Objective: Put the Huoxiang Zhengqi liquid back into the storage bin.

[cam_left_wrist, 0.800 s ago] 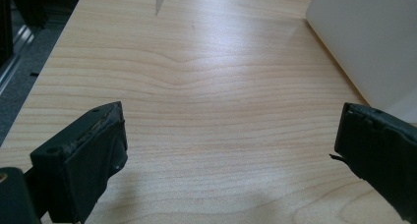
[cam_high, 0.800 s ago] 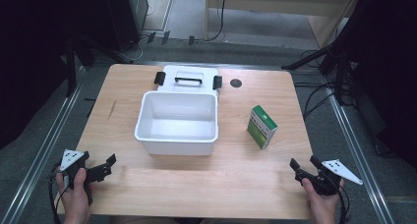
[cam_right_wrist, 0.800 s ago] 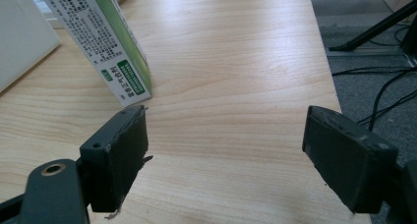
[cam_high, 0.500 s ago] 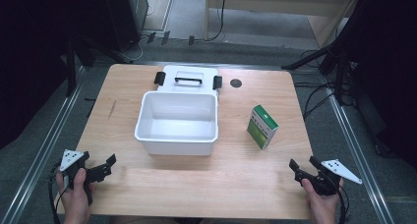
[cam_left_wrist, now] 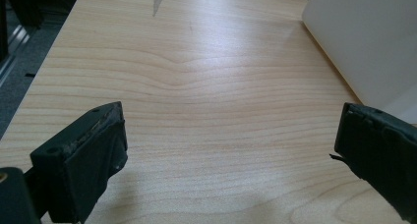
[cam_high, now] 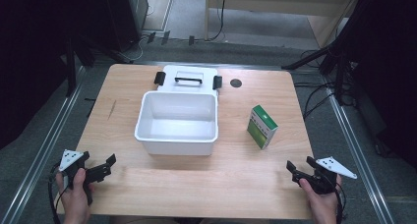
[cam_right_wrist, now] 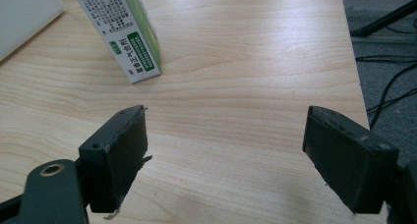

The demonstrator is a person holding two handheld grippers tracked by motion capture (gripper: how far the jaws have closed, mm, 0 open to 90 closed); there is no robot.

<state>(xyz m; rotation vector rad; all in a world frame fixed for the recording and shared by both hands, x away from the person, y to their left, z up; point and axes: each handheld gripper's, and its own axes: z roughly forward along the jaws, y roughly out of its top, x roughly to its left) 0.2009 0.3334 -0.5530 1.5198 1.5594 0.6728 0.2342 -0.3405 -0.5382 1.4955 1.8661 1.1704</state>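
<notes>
Both grippers sit low in the high view, left gripper lower left, right gripper lower right, jaws spread on nothing; the green box stands right of centre beside the white bin. Left gripper view: jaws apart over bare table, bin wall upper right. Right gripper view: jaws wide apart, box at upper left.

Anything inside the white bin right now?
The white bin looks empty: its bare floor and inner walls show in the high view. The strip of floor just behind its near wall is hidden. Its lid lies behind it.

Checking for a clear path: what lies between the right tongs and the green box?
Only bare wooden tabletop lies between the right tongs and the green box, seen in the right gripper view.
</notes>
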